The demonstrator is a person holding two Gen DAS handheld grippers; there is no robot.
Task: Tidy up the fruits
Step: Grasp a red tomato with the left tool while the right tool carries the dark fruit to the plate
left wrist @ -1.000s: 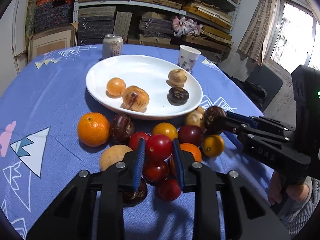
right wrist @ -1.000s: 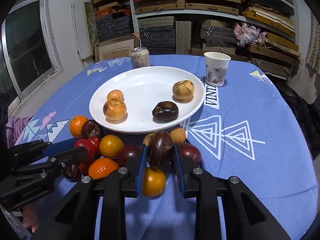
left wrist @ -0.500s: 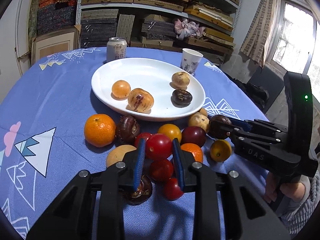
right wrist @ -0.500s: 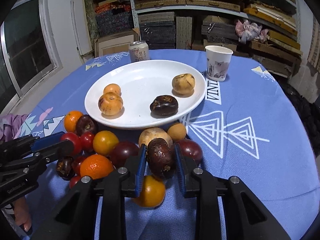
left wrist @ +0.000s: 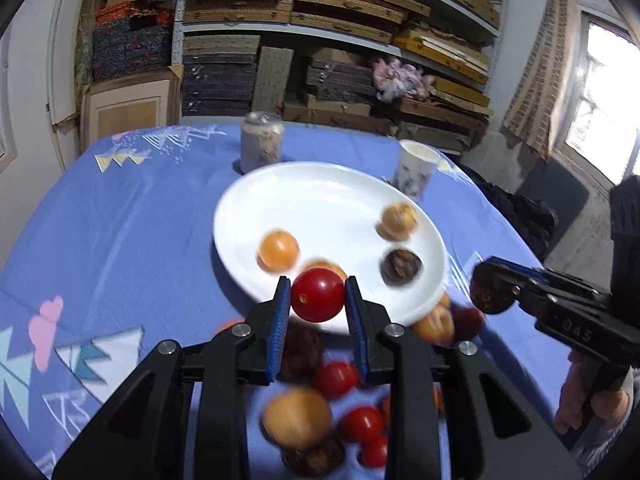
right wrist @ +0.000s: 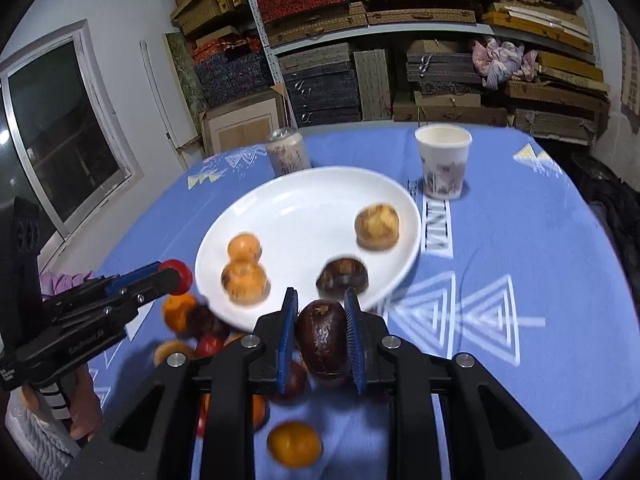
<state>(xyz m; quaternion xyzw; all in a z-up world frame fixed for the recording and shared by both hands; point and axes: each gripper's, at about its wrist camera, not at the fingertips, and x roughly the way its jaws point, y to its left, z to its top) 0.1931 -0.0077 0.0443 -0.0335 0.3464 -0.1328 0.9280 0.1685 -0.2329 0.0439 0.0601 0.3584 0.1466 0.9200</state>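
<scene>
- Left gripper [left wrist: 318, 300]: clenched on a red tomato [left wrist: 318, 294], blue pads pressing both its sides; the tomato is held clear of the cloth, in front of the near rim of the plate in the left wrist view. In the right wrist view the same gripper enters from the left edge with the red fruit at its tip, just beside the plate's left rim.
- Right gripper [right wrist: 322, 334]: clenched on a dark brown fruit [right wrist: 323, 340], long and wrinkled, standing upright between the blue pads, off the table and near the plate's front rim.
- White plate [right wrist: 312, 196]: sits on the table, behind the loose fruit. It holds four pieces: a small orange fruit [right wrist: 244, 247], a larger speckled orange-brown fruit [right wrist: 244, 282] touching it in front, a pale yellow-brown fruit [right wrist: 377, 224] toward the right, and a dark, nearly black fruit [right wrist: 342, 278] near the front rim.
- Loose fruit pile [left wrist: 320, 412]: lies on the cloth in front of the plate, partly hidden by the gripper frames; red tomatoes, a tan round fruit, dark brown fruits and orange citrus, all blurred.
- Single orange fruit [right wrist: 294, 444]: lies apart on the cloth, below the right gripper.
- Blue tablecloth [right wrist: 520, 248]: printed with white triangles and lettering; covers the round table.
- Drink can [right wrist: 288, 154]: upright, just behind the plate's far rim.
- Paper cup [right wrist: 443, 162]: upright, beside the plate's far right rim.
- Shelves [right wrist: 400, 40]: behind the table, stacked with flat boxes and woven cases.
- Person's hands: one grips each gripper handle, seen at the frame edges.
</scene>
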